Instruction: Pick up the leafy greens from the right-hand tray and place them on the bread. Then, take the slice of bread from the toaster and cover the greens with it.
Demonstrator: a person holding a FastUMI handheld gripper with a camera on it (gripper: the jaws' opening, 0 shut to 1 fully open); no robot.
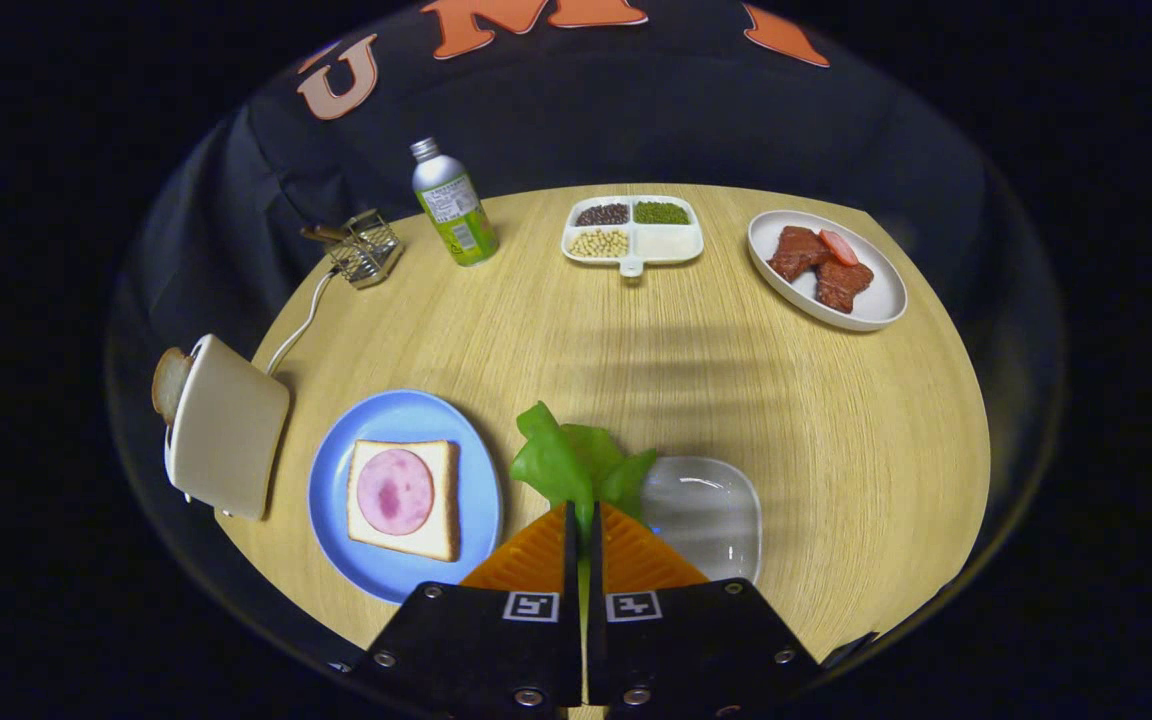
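Observation:
My gripper (582,512) is shut on the leafy greens (576,462), which stick out ahead of the orange fingers (526,560) and hang above the table. Just to the right of the fingers lies a clear tray (711,515) with nothing in it. On the left sits a blue plate (331,480) bearing a slice of bread (441,495) topped with a round pink slice of ham (395,491). Further left stands a cream toaster (228,426) with a slice of bread (169,382) poking out of its slot.
At the back of the round wooden table (836,420) stand a metal bottle (454,205), a small wire rack (366,248), a divided dish of beans (633,234) and a white plate of meat (829,268). The toaster's cord (298,325) runs back toward the rack.

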